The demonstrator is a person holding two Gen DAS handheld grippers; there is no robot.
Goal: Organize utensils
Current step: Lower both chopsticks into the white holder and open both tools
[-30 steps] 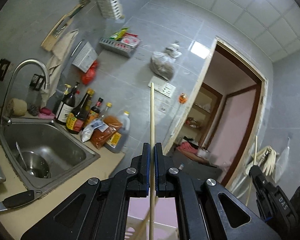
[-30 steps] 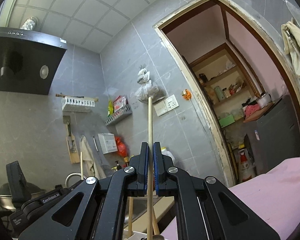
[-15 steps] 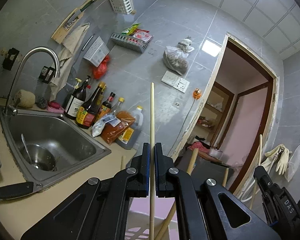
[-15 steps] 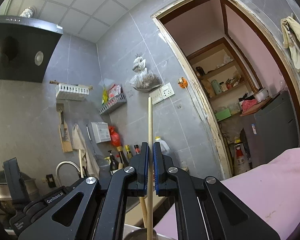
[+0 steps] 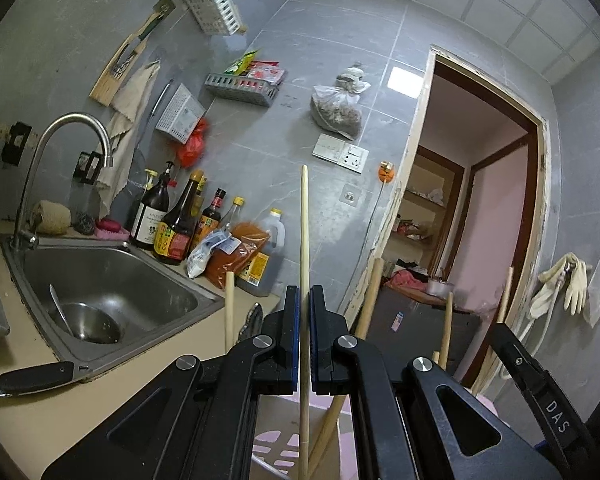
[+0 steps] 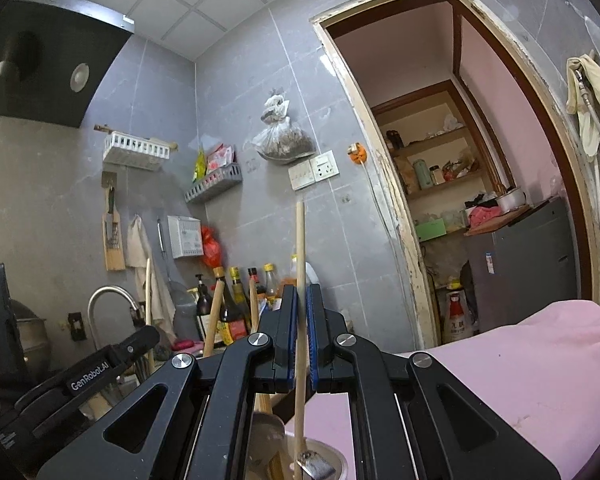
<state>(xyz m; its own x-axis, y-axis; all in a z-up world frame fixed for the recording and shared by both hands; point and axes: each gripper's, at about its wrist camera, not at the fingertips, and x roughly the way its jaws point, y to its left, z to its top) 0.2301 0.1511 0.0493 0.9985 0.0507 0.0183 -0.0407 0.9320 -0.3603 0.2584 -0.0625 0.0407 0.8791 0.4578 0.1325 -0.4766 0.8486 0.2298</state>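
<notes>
My left gripper point(image 5: 304, 292) is shut on a thin wooden chopstick point(image 5: 304, 232) that stands upright, its lower end over a pink slotted holder point(image 5: 276, 448). Several other wooden utensil handles point(image 5: 370, 300) stand up from the holder around it. My right gripper point(image 6: 301, 290) holds another wooden stick point(image 6: 300, 240) between its pads with a slight gap, its lower end down near a round metal container point(image 6: 316, 460). More wooden handles point(image 6: 214, 312) rise to its left. The other gripper's body shows in each view.
A steel sink point(image 5: 112, 280) with a bowl and a tap point(image 5: 60, 160) lies left. Sauce bottles point(image 5: 172, 220) line the wall. A black-handled knife point(image 5: 28, 376) lies on the counter. An open doorway point(image 5: 472, 220) and a pink surface point(image 6: 520, 360) lie right.
Both grippers have lowered with their sticks. More of the counter, the bottles and the standing wooden handles have come into view. The right jaws have eased slightly.
</notes>
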